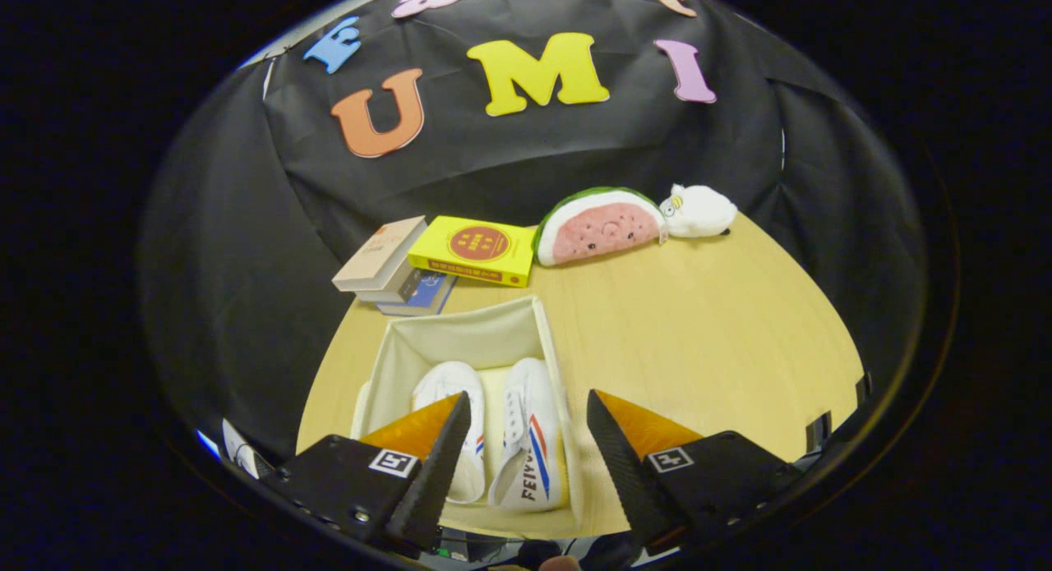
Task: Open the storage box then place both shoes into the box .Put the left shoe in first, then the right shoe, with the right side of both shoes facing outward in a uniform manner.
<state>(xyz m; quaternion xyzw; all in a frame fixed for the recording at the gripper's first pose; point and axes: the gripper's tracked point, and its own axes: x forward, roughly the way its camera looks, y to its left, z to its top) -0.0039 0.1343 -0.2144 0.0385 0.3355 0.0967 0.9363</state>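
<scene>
Tongs (pixel 526 439) stand with their fingers apart and nothing between them, held above the near edge of the pale wooden bench (pixel 707 324). Just ahead of them, close to the near left corner of the bench, sits the cream fabric storage box (pixel 460 341), open at the top. Both shoes lie inside it, side by side and touching or nearly so. The white canvas shoe on the left (pixel 448 390) is partly hidden behind the left finger, with a bit of red and blue stripe showing at its side. The white canvas shoe on the right (pixel 530 439) lies between the fingers as seen from the camera, its red and blue stripes and dark lettering facing toward the tongs. Along the far edge of the bench, a stack of books (pixel 394 267) lies at the left, a yellow book with a red round mark (pixel 477 249) just beside it, then a plush watermelon slice (pixel 600 226), and a small white plush animal (pixel 699 211) touching its right end.
</scene>
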